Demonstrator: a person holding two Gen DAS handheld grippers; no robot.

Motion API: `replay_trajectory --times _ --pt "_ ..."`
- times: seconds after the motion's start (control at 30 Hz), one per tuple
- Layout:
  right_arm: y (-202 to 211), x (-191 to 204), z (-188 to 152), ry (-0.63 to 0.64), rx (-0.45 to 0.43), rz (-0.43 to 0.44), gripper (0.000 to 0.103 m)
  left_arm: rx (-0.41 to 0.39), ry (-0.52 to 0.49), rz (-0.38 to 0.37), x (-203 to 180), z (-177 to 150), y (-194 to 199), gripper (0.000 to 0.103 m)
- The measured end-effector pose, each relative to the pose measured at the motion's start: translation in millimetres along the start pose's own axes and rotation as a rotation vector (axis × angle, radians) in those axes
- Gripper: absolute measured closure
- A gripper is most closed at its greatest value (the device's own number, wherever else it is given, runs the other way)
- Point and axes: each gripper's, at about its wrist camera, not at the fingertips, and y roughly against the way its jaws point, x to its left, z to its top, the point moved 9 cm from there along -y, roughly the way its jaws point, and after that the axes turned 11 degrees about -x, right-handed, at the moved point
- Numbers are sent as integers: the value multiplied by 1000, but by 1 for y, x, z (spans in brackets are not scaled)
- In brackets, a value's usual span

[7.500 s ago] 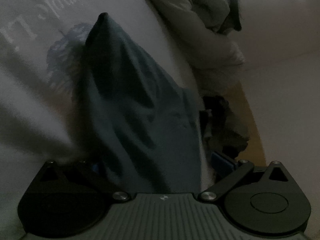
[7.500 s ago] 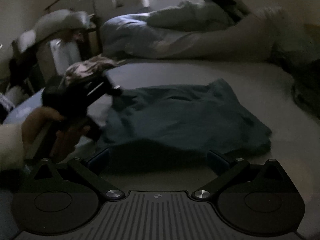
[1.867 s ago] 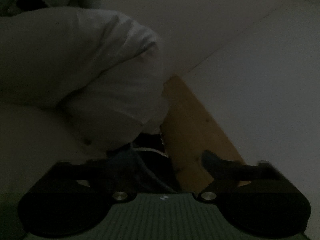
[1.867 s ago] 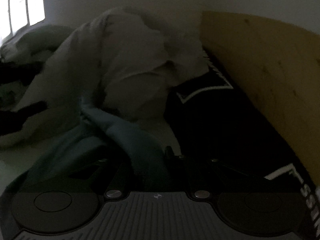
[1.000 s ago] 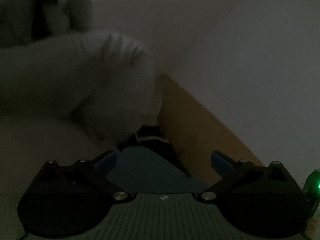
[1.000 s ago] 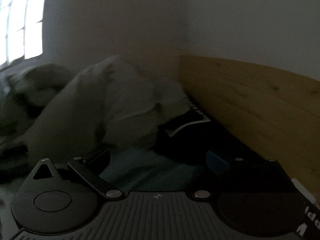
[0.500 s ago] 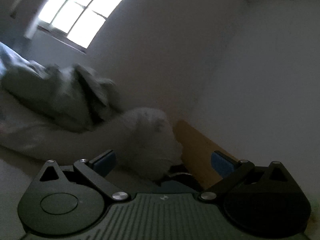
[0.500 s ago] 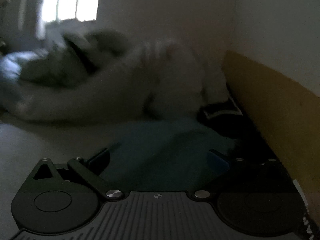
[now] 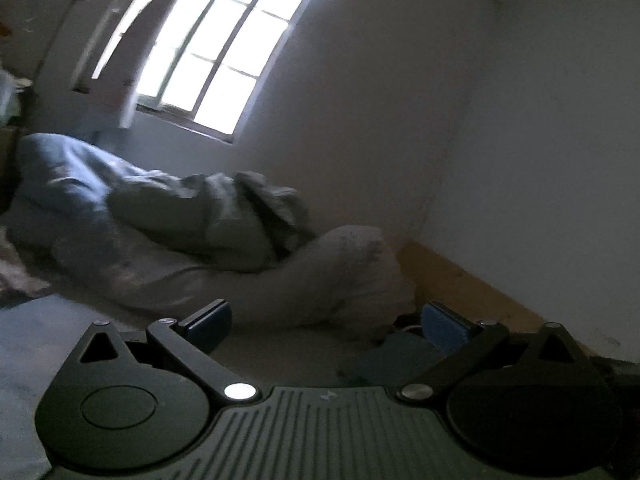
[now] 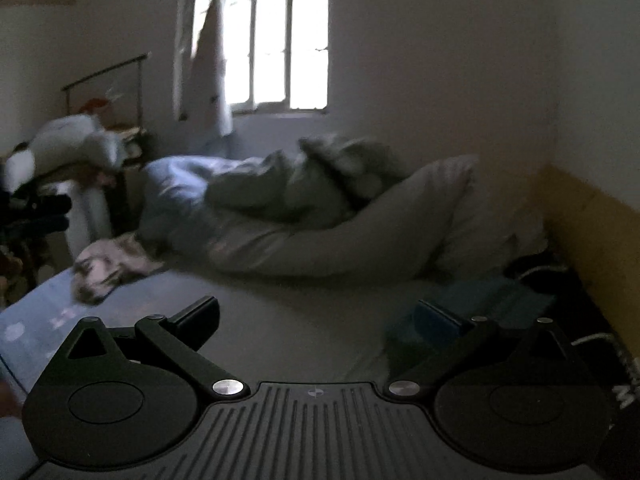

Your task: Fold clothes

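teal garment [image 10: 472, 304] lies folded on bed beside wooden board [image 10: 592, 220]. left tool [image 9: 326, 320] and right tool [image 10: 316, 316] both spread apart, empty. risk: nudging stack could undo folds.

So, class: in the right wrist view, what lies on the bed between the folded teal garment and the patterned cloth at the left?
Only bare sheet lies between the folded teal garment and the patterned cloth, seen in the right wrist view.

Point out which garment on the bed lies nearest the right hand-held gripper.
The folded teal garment, just past the right hand-held gripper; the patterned light garment lies farther off at the bed's left edge.
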Motion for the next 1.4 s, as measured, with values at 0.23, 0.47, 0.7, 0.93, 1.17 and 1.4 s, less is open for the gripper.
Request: replay_trajectory --times 0.23,0.47,0.7,0.93,1.17,1.4 --pt "23 52 -51 -32 -1 10 0 -79 -20 66 57 -18 62 0" --pt "26 88 -98 -71 18 13 0 -71 53 139 97 -43 85 0" --pt "1 116 -189 -106 86 -38 0 178 -69 244 110 -135 55 0" --pt "-27 115 -290 -153 230 -103 0 345 -108 293 122 -206 43 0" --pt "-21 101 -335 -200 286 -173 0 431 -147 315 122 -223 40 0" --pt "-17 89 -358 -248 352 -214 0 428 -169 311 118 -229 42 0"
